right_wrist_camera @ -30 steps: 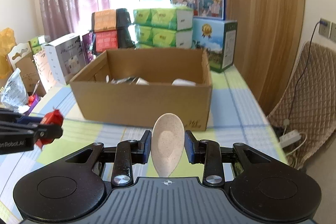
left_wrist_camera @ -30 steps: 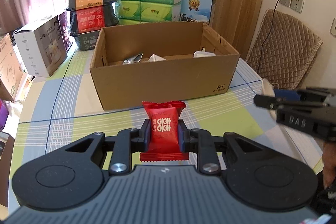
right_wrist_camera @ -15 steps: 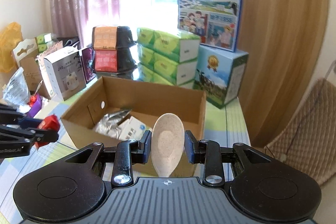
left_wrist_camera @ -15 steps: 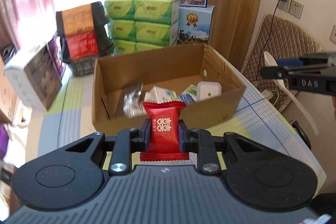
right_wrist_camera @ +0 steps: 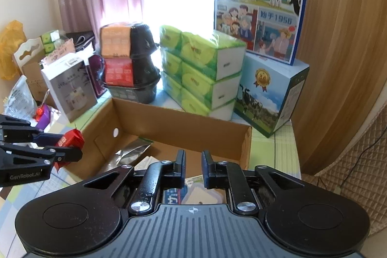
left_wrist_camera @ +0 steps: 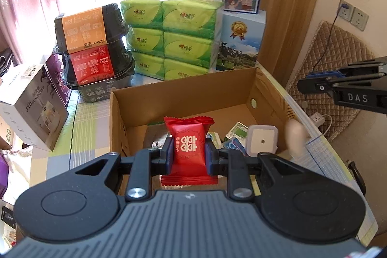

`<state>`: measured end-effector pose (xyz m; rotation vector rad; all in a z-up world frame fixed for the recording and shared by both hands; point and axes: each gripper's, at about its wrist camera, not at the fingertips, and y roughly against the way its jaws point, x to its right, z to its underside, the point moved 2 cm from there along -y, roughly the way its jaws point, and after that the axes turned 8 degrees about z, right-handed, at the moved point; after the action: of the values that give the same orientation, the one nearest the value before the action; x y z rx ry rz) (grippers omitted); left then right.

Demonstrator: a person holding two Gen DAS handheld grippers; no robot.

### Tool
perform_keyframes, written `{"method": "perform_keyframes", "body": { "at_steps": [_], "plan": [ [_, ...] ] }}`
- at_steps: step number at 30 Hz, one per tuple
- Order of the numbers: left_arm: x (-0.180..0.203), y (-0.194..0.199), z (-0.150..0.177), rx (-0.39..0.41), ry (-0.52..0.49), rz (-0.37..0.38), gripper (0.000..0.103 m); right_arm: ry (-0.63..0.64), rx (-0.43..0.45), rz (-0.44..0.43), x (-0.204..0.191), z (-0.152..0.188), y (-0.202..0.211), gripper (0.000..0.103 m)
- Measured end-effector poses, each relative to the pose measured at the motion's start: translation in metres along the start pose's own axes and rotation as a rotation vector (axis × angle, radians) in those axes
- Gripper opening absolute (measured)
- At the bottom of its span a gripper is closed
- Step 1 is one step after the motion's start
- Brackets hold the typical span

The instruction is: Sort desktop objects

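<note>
We find the left gripper (left_wrist_camera: 188,153) clamped on a red candy packet (left_wrist_camera: 189,149), frame centre, above the cardboard box (left_wrist_camera: 183,98). The right gripper (right_wrist_camera: 193,167) stands parted, empty; a blurred spoon (left_wrist_camera: 295,137) sits centre-right.

red candy packet (left_wrist_camera: 189,146) | upright | clamped over open cardboard box (left_wrist_camera: 183,98) | pale spoon (left_wrist_camera: 294,137) blurred, box's right edge

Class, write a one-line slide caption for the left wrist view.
Left gripper holds a red candy packet over the open cardboard box.
</note>
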<state>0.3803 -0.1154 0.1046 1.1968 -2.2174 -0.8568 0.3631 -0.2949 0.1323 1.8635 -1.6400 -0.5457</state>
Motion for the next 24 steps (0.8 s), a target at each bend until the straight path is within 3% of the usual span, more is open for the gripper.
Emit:
{"method": "perform_keyframes", "body": {
  "at_steps": [7,15,21,24],
  "plan": [
    [-0.012,-0.022,0.005,-0.011,0.037,0.020,0.021,-0.032,-0.017,-0.017,0.009,0.009,-0.023,0.008],
    [-0.010,-0.023,0.031,-0.008,0.075,0.045,0.021,-0.051,-0.024,-0.046,0.020,0.053,-0.005,0.008],
    [0.000,-0.011,0.048,0.008,0.079,0.049,0.021,-0.118,-0.050,-0.018,0.044,0.092,0.007,0.009],
    [0.007,-0.005,0.057,0.016,0.079,0.051,0.021,-0.158,-0.079,0.003,0.056,0.116,0.006,0.015]
  ]
}}
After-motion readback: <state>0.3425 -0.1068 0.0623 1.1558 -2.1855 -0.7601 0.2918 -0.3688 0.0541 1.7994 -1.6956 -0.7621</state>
